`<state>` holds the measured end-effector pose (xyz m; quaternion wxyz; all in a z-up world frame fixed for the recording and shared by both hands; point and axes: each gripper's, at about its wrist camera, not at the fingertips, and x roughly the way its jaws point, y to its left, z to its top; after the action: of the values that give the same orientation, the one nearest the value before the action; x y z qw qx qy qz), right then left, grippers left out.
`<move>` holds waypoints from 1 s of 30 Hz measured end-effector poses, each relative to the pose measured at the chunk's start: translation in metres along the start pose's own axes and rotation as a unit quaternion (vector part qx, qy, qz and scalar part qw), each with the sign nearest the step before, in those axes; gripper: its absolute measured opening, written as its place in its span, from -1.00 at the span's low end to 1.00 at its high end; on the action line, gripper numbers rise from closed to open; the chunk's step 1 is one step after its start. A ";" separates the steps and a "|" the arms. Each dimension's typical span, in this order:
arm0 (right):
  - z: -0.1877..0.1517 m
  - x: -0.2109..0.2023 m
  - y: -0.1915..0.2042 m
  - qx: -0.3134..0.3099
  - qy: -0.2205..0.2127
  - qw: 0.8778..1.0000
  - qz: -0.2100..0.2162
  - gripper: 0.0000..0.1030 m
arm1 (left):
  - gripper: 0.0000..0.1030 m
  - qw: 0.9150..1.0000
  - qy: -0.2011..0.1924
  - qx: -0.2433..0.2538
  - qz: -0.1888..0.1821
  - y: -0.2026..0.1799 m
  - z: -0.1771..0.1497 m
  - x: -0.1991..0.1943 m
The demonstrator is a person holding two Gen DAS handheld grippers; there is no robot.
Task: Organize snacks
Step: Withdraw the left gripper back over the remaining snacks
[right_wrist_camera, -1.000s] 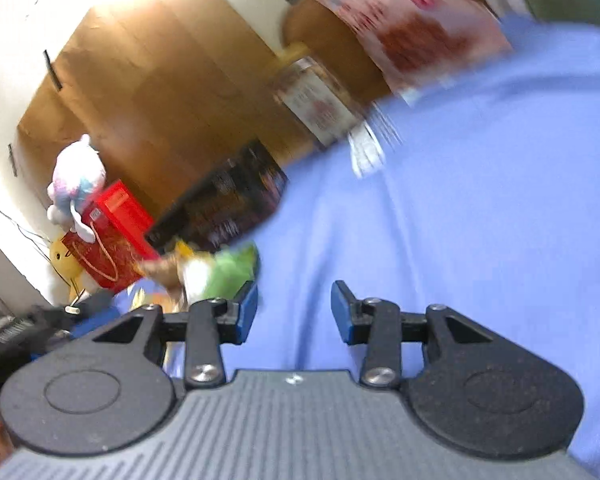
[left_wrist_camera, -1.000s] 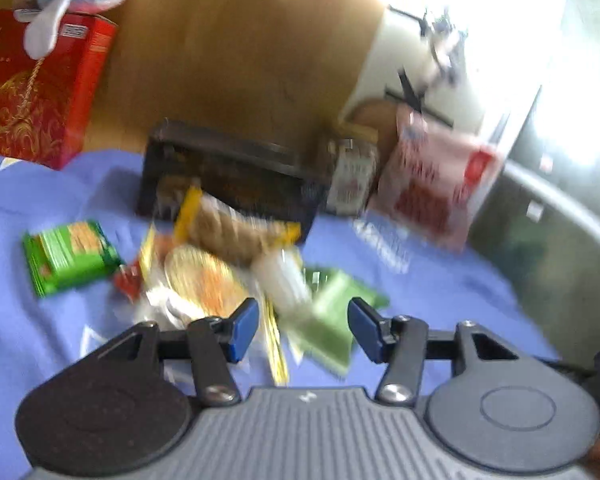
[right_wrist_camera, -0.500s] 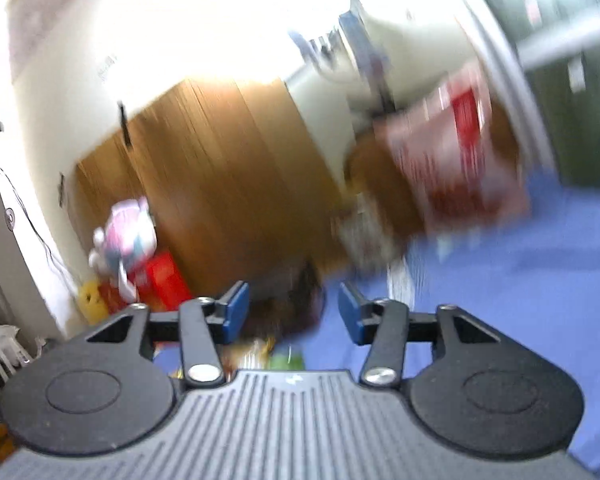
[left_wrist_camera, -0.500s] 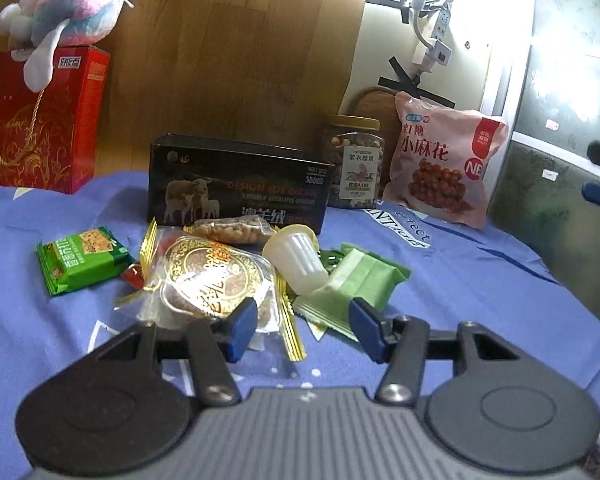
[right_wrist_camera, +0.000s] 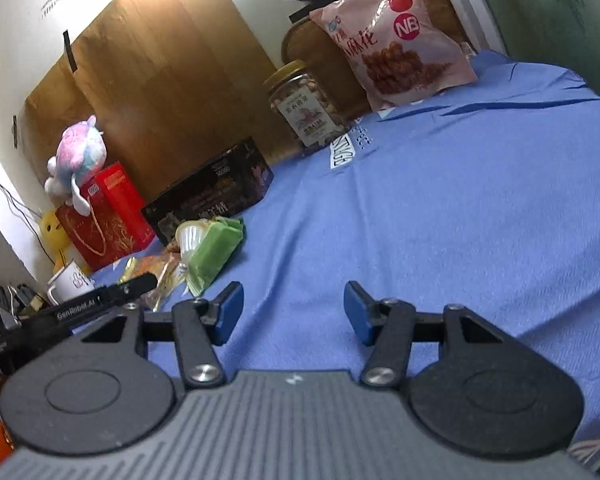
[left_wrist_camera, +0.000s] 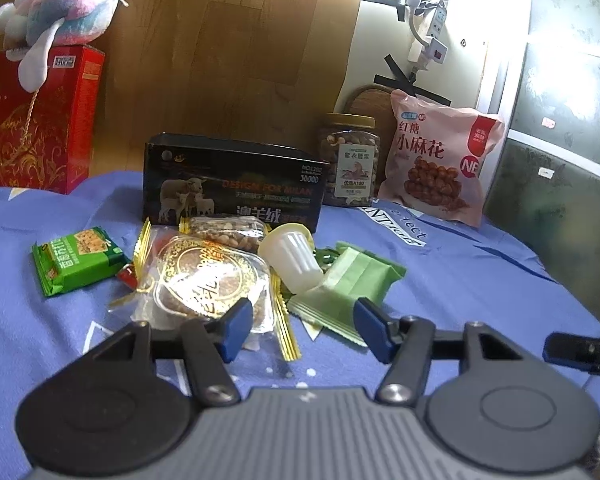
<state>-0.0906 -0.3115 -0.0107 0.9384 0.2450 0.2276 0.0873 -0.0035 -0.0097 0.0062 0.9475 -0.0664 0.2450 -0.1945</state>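
Observation:
A pile of snacks lies on the blue cloth: a clear-wrapped mooncake point(left_wrist_camera: 208, 280), a nut bar point(left_wrist_camera: 228, 234), a white jelly cup point(left_wrist_camera: 292, 258) on its side, a light green packet point(left_wrist_camera: 348, 280) and a green biscuit pack point(left_wrist_camera: 76, 260) to the left. My left gripper point(left_wrist_camera: 302, 330) is open and empty just in front of the pile. My right gripper point(right_wrist_camera: 292, 316) is open and empty over bare cloth, right of the pile; the jelly cup point(right_wrist_camera: 190, 238) and the green packet point(right_wrist_camera: 214, 254) show there too.
A black box point(left_wrist_camera: 236, 186) stands behind the pile. A nut jar point(left_wrist_camera: 350, 164) and a pink snack bag point(left_wrist_camera: 440, 160) lean at the back right. A red gift bag point(left_wrist_camera: 32, 120) with a plush toy point(left_wrist_camera: 60, 12) is back left. A mug point(right_wrist_camera: 70, 282) sits at the far left.
Both views have steadied after fast motion. The left gripper holds the same spot before the pile. The right gripper swung down to face the cloth and the pile.

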 end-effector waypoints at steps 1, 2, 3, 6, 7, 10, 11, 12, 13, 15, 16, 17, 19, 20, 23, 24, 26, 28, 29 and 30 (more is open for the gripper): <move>0.001 -0.002 0.002 -0.004 -0.006 1.000 0.001 0.13 | 0.11 1.000 0.001 -0.005 -0.003 0.001 0.000 0.000; 0.000 -0.004 0.004 -0.006 -0.010 1.000 0.001 0.13 | 0.11 1.000 0.002 -0.008 -0.004 0.002 0.001 0.000; 0.000 -0.006 0.004 -0.008 -0.013 1.000 0.000 0.13 | 0.11 1.000 0.002 -0.010 -0.004 0.003 0.001 -0.001; -0.005 -0.010 0.005 -0.009 -0.013 1.000 -0.001 0.13 | 0.11 1.000 -0.007 -0.010 -0.001 -0.001 0.000 -0.009; -0.005 -0.007 0.004 -0.008 -0.009 1.000 0.000 0.13 | 0.11 1.000 -0.011 -0.010 -0.001 -0.003 0.000 -0.013; -0.005 -0.006 0.002 -0.002 -0.005 1.000 0.002 0.13 | 0.11 1.000 -0.028 -0.010 -0.008 -0.009 0.002 -0.027; -0.004 -0.005 0.003 -0.005 -0.008 1.000 0.003 0.13 | 0.11 0.999 -0.037 -0.005 -0.008 -0.012 0.003 -0.032; -0.005 -0.006 0.005 -0.010 -0.011 1.000 0.003 0.13 | 0.11 0.999 -0.042 -0.001 -0.007 -0.014 0.004 -0.036; -0.004 -0.007 0.006 -0.016 -0.014 1.000 0.001 0.13 | 0.11 0.999 -0.044 0.001 -0.007 -0.015 0.006 -0.040; -0.002 -0.008 0.008 -0.023 -0.019 1.000 -0.001 0.13 | 0.11 0.999 -0.046 -0.005 -0.013 -0.015 0.011 -0.044; 0.000 -0.009 0.008 -0.025 -0.023 0.999 -0.002 0.13 | 0.11 0.999 -0.047 -0.009 -0.016 -0.015 0.014 -0.047; 0.003 -0.010 0.007 -0.028 -0.030 0.999 -0.004 0.13 | 0.11 0.999 -0.048 -0.012 -0.018 -0.015 0.016 -0.048; 0.009 -0.016 0.005 -0.027 -0.048 0.998 -0.008 0.13 | 0.11 0.998 -0.051 -0.012 -0.020 -0.017 0.020 -0.052; 0.014 -0.019 0.004 -0.027 -0.058 0.998 -0.010 0.13 | 0.11 0.998 -0.052 -0.011 -0.020 -0.019 0.020 -0.053; 0.027 -0.029 -0.002 -0.027 -0.088 0.996 -0.017 0.13 | 0.11 0.999 -0.051 -0.001 -0.017 -0.023 0.023 -0.057; 0.031 -0.032 -0.003 -0.029 -0.097 0.995 -0.021 0.13 | 0.11 0.999 -0.050 -0.002 -0.017 -0.023 0.024 -0.058; 0.048 -0.039 -0.004 -0.039 -0.116 0.992 -0.024 0.14 | 0.11 0.999 -0.048 -0.006 -0.017 -0.025 0.027 -0.062; 0.077 -0.041 -0.001 -0.047 -0.134 0.990 -0.020 0.14 | 0.11 0.998 -0.056 -0.010 -0.014 -0.027 0.030 -0.073; 0.096 -0.040 0.004 -0.055 -0.145 0.988 -0.008 0.14 | 0.11 0.998 -0.064 -0.012 -0.012 -0.026 0.031 -0.079; 0.115 -0.037 0.010 -0.071 -0.149 0.986 0.003 0.14 | 0.11 0.997 -0.074 -0.015 -0.006 -0.023 0.031 -0.087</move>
<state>-0.0699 -0.3610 0.0978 0.9765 0.1889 0.0783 0.0687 -0.0661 0.0046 0.0764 0.9607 -0.0962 0.1766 -0.1914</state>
